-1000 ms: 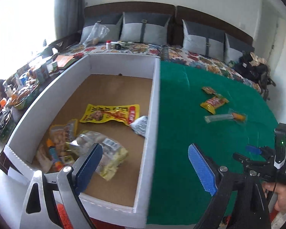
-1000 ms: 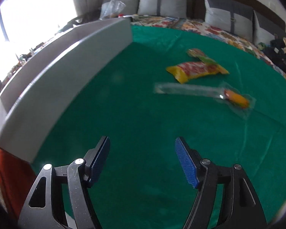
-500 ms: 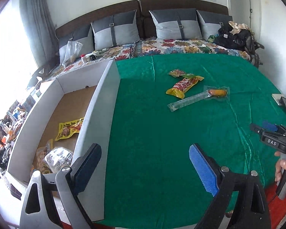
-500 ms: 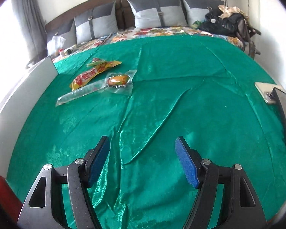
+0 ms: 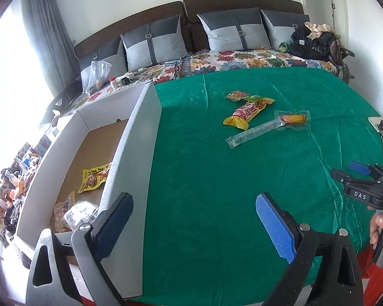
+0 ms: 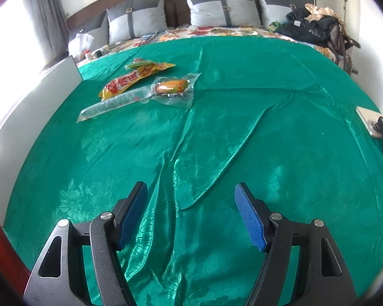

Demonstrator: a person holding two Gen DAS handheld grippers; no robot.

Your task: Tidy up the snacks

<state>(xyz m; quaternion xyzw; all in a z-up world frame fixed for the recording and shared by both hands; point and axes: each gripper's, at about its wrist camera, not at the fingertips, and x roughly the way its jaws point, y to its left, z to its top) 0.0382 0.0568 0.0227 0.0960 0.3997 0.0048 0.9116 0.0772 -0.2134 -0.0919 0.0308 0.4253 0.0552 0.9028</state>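
Note:
Several snack packets lie on the green cloth: a yellow-red packet, a small green-topped packet, a clear pack with an orange snack and a long clear sleeve. A white box on the left holds a yellow packet and clear bags. My left gripper is open and empty beside the box wall. My right gripper is open and empty over bare cloth; it also shows in the left wrist view.
Grey pillows and a floral sheet lie at the bed's head. A dark bag pile sits at the far right. A cluttered side table stands left of the box. A phone-like device lies at the cloth's right edge.
Both grippers have swung right, away from the box and toward the open cloth. The snacks now sit farther off. Both stay open and empty.

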